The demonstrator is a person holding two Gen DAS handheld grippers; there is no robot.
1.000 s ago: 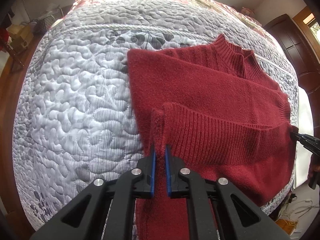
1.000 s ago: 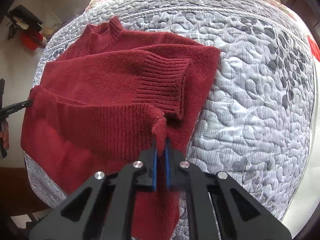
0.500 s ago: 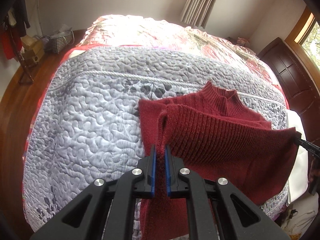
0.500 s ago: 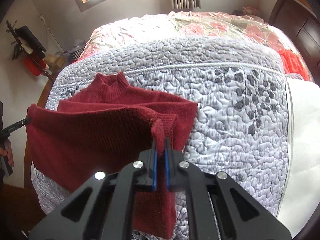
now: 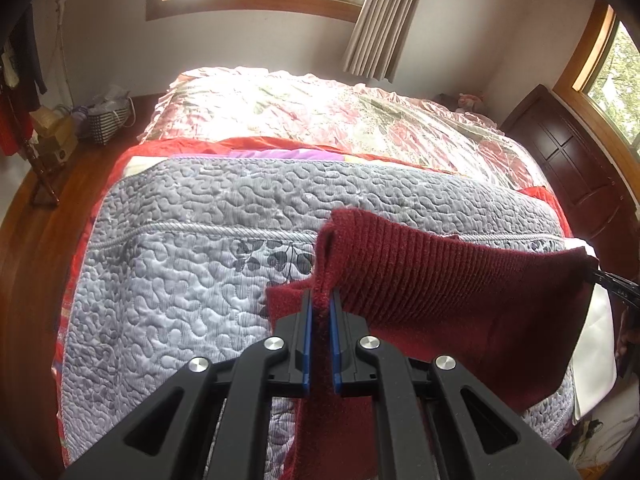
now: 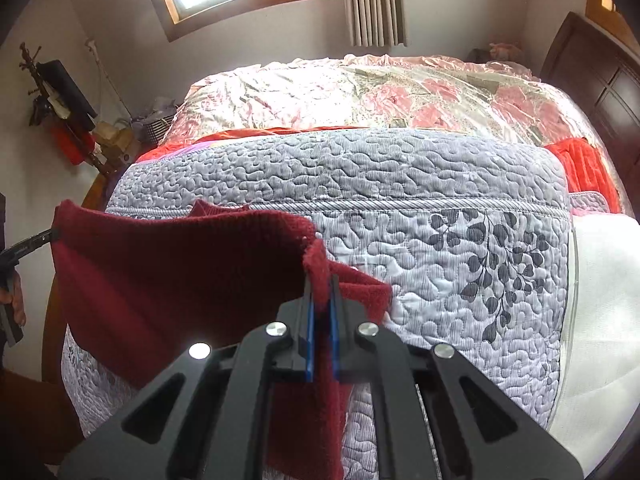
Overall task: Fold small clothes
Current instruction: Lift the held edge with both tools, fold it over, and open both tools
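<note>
The left gripper (image 5: 320,304) is pinched nearly closed on a corner of the sweater (image 5: 448,280), its two blue pads pressing a thin fold of dark red knit between them; only a narrow strip of fabric fills the gap. From that corner the ribbed edge runs taut toward the right gripper (image 5: 612,286), seen at the far side of the left wrist view as a black tip meeting the sweater's other corner.

In the right wrist view the right gripper (image 6: 320,292) is likewise clamped almost shut on a fuzzy red corner of the sweater (image 6: 180,264), with fabric trailing down between the fingers and under the tool. The left gripper (image 6: 34,244) shows there as a thin black tip at the opposite corner, with a hand (image 6: 14,296) below it.

The sweater is lifted above the quilt (image 5: 180,280), stretched between the two grippers and hanging below them as a sheet. Part of it shows lower down against the quilt, on the near side; whether it touches there cannot be told. The quilt is grey, stitched with a leaf pattern, and covers the near half of the bed. Beyond the quilt lies a pink floral cover (image 6: 380,96).
</note>
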